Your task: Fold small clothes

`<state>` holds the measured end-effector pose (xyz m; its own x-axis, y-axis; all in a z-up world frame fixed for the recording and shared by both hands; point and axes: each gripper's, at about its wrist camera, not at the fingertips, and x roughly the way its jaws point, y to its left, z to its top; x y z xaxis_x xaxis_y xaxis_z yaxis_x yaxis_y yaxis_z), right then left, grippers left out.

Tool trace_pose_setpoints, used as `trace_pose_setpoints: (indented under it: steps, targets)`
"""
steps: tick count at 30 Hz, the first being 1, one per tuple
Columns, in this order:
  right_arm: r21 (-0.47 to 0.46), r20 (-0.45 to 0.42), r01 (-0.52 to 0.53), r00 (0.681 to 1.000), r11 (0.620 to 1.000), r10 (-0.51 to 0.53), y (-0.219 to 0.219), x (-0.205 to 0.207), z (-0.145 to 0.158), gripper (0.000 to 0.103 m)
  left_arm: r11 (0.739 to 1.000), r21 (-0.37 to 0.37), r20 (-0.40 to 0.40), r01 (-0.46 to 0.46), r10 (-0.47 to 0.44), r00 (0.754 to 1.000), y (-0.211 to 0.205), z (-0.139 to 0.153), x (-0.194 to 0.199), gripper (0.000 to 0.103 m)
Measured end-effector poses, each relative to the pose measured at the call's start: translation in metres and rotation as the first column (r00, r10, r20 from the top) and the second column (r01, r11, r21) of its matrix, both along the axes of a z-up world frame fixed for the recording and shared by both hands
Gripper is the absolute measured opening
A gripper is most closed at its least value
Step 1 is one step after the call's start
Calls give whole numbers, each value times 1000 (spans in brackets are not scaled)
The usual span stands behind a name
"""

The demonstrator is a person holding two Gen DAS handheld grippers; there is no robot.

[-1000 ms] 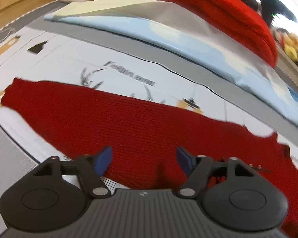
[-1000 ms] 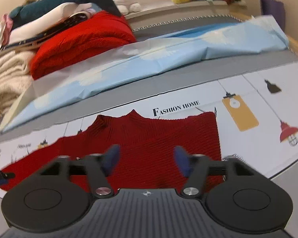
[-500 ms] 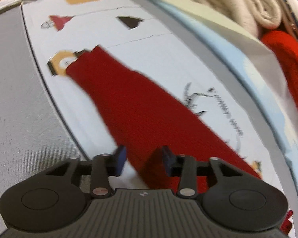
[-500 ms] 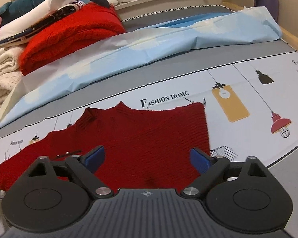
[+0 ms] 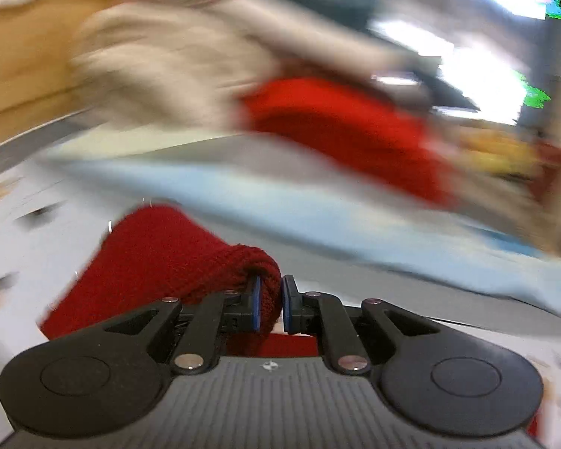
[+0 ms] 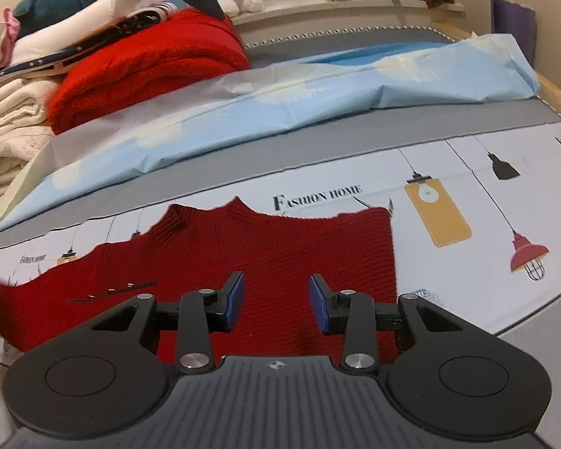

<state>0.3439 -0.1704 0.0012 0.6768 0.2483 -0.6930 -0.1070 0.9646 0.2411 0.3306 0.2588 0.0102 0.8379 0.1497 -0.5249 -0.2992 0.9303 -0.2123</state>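
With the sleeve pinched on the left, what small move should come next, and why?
Probably carry the left hand-held gripper inward over the dark red knitted sweater to fold the sleeve across the body. Its jaws are closing, with a bunch of knit squeezed between the blue pads. The right hand-held gripper, closing over the hem with nothing yet pressed between its pads, could steady the body.

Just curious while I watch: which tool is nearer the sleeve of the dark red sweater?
Left. The left tool pinches the sweater sleeve, jaws closing. The right tool, jaws also closing, hovers over the sweater body, away from it.
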Motion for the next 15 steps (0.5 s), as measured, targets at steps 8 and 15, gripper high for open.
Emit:
trace_pose_setpoints:
  steps: [8, 15]
  targets:
    - [55, 4, 45, 999, 997, -46, -5, -1, -2, 40, 863, -157, 0, 480, -486, 874, -115, 9, 4, 38]
    - [111, -74, 141, 988, 984, -133, -17, 8, -16, 41, 985, -163, -313, 63, -112, 943, -33, -31, 35, 37]
